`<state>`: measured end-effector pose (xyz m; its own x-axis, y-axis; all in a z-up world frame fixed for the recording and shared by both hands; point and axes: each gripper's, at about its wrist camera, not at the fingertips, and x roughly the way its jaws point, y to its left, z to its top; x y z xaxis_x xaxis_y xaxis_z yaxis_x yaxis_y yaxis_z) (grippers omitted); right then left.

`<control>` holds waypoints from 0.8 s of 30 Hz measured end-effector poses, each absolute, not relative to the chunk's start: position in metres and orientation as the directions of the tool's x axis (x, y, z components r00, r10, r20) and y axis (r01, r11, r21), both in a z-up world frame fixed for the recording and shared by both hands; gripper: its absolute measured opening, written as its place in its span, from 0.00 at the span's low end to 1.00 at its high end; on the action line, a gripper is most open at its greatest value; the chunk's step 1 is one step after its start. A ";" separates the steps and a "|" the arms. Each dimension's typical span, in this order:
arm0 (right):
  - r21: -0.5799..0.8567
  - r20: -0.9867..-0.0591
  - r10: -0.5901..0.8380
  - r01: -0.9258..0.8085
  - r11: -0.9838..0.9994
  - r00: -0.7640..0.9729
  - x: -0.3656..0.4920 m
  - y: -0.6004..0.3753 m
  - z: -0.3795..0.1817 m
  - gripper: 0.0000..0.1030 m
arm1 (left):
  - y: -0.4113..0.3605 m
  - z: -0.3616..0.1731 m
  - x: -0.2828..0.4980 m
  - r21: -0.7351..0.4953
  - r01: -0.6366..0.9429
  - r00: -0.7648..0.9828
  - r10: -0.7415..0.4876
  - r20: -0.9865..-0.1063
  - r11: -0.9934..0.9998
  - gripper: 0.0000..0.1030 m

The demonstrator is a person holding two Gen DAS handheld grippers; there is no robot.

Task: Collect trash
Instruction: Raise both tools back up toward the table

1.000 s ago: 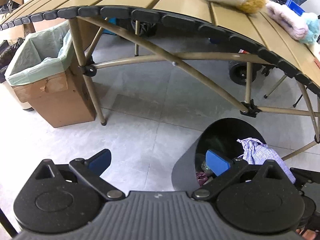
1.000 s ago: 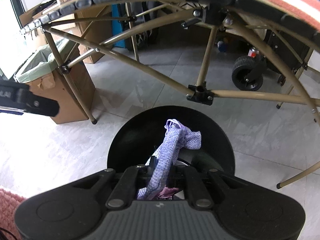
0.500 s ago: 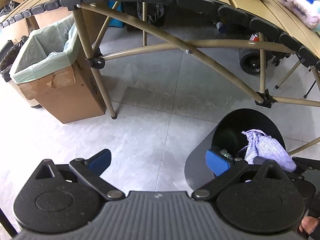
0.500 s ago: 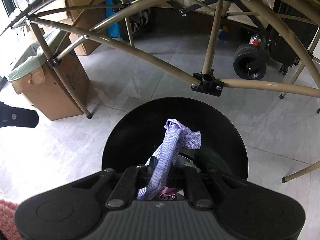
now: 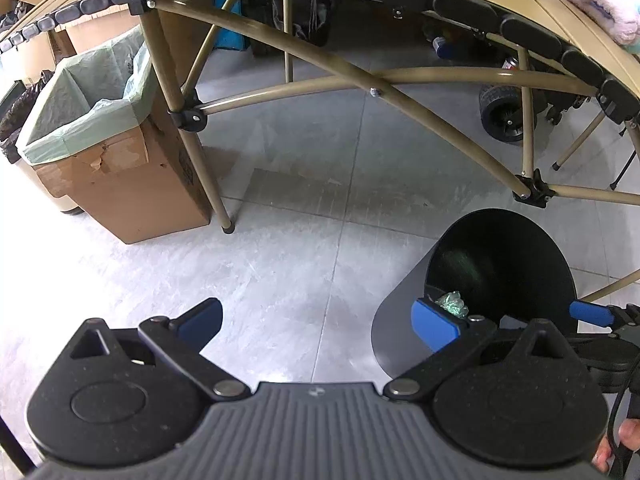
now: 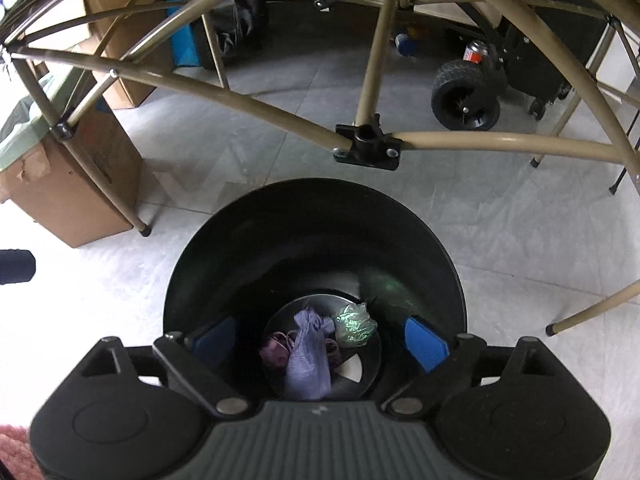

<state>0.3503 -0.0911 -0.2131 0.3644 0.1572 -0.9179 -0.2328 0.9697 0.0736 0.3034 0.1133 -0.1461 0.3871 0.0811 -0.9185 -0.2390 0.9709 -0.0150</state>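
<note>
A round black bin (image 6: 316,216) stands on the floor under the table's edge, directly below my right gripper (image 6: 320,344). Its jaws are opening and stand wide over the bin's mouth, with nothing between the pads. A purple patterned cloth (image 6: 308,360) lies loose at the bottom of the bin beside a crumpled green wrapper (image 6: 354,324) and a pink scrap (image 6: 274,350). In the left wrist view the same bin (image 5: 500,264) sits at the lower right, and my left gripper (image 5: 318,324) hangs open and empty over bare floor to its left.
A tan folding table's frame (image 5: 360,80) arches over the bin, with a leg (image 5: 228,228) planted on the grey tiles. A cardboard box lined with a green bag (image 5: 92,120) stands at the left. A black wheeled cart (image 6: 466,96) is behind the frame. Soft toys (image 5: 592,0) lie on the tabletop.
My right gripper was shut on the purple cloth above the bin; its jaws have spread and the cloth has dropped to the bin's bottom. The left gripper stays open, barely shifted.
</note>
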 end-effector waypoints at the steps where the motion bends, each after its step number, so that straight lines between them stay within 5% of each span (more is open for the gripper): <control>1: 0.078 -0.919 0.159 -0.228 0.971 0.361 0.350 -0.093 -0.214 1.00 | 0.113 -0.146 0.303 -0.015 -0.238 0.386 0.081 -0.919 0.971 1.00; 24: 0.079 -0.895 0.165 -0.216 0.973 0.415 0.331 -0.112 -0.181 1.00 | 0.105 -0.133 0.299 -0.068 -0.220 0.430 0.034 -0.902 0.973 1.00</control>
<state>0.3310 -0.1121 -0.1812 0.4152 0.1646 -0.8947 -0.2157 0.9733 0.0789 0.2992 0.1054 -0.1335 0.4298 0.0336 -0.9023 -0.2198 0.9731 -0.0684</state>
